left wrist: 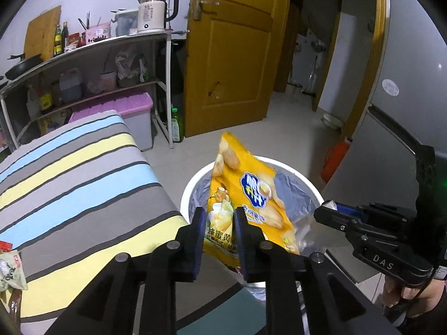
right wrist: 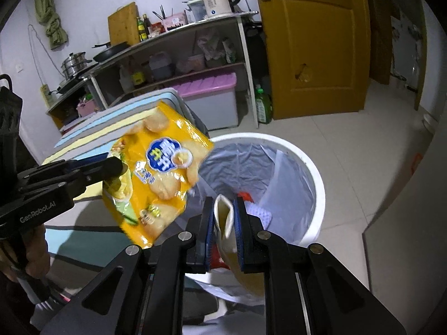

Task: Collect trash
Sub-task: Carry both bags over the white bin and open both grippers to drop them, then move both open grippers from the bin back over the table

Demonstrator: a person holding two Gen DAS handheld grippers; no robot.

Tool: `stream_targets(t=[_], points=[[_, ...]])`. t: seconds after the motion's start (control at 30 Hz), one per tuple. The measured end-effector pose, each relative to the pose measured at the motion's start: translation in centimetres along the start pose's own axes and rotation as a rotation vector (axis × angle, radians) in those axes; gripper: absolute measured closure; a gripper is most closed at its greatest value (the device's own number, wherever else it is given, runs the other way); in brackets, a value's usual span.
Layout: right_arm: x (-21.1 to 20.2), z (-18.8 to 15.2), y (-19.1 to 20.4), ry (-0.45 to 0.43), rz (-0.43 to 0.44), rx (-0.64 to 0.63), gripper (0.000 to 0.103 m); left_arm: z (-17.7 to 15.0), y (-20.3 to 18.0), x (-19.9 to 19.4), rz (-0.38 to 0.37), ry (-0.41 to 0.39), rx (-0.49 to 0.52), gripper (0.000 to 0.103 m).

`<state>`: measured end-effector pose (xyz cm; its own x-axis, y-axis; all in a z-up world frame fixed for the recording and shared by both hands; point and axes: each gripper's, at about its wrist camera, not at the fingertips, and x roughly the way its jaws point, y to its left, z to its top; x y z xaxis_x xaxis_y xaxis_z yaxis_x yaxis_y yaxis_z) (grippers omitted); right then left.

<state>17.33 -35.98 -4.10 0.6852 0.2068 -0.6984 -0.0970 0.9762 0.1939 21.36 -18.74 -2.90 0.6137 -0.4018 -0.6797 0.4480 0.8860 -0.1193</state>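
My left gripper (left wrist: 218,217) is shut on a yellow chip bag (left wrist: 245,192) and holds it over the white trash bin (left wrist: 195,180) lined with a grey bag. The chip bag also shows in the right wrist view (right wrist: 159,173), hanging from the left gripper (right wrist: 120,167) above the bin's left rim (right wrist: 315,173). My right gripper (right wrist: 223,209) is shut on a pale yellow wrapper (right wrist: 223,220) over the near part of the bin. In the left wrist view the right gripper (left wrist: 325,209) sits at the bin's right rim with a bit of wrapper at its tips.
A striped table (left wrist: 78,184) lies left of the bin, with more snack wrappers (left wrist: 11,268) at its near left edge. A metal shelf (left wrist: 92,64), a purple-lidded box (left wrist: 131,111), a green bottle (right wrist: 262,106) and a wooden door (left wrist: 232,55) stand behind. A fridge (left wrist: 413,97) is right.
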Motion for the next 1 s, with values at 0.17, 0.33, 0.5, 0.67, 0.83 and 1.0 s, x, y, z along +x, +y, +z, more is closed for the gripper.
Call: stream_targets(t=[0.17,0.33,0.5,0.67,0.83,1.0], points=[[0.1,0.0,-0.4,0.0,-0.003,0.004,0.073,-0.1,0.4,0.6,-0.001,0.006,-0.003,0.08],[-0.1,0.3,-0.1,-0.006,-0.005,-0.002,0.073,-0.4,0.6,0.0,0.009,-0.008,-0.013,0.08],[-1.3,0.4,0.8,-0.032,0.001,-0.021,0.073,-0.8,1.3,-1.5,0.022,-0.038,-0.033,0.08],[-2.5,0.6,2.1,-0.054,0.007,-0.045,0.073,-1.2,1.8,-3.8,0.036,-0.081,-0.04,0.08],[-3.7,0.7,3.7,-0.078,0.022,-0.075,0.073,-1.4,2.3,-6.1,0.047,-0.121,-0.053,0.08],[-4.7,0.8,6.0,-0.097,0.048,-0.114,0.073,-2.2,3.2,-9.1,0.073,-0.167,-0.073,0.08]])
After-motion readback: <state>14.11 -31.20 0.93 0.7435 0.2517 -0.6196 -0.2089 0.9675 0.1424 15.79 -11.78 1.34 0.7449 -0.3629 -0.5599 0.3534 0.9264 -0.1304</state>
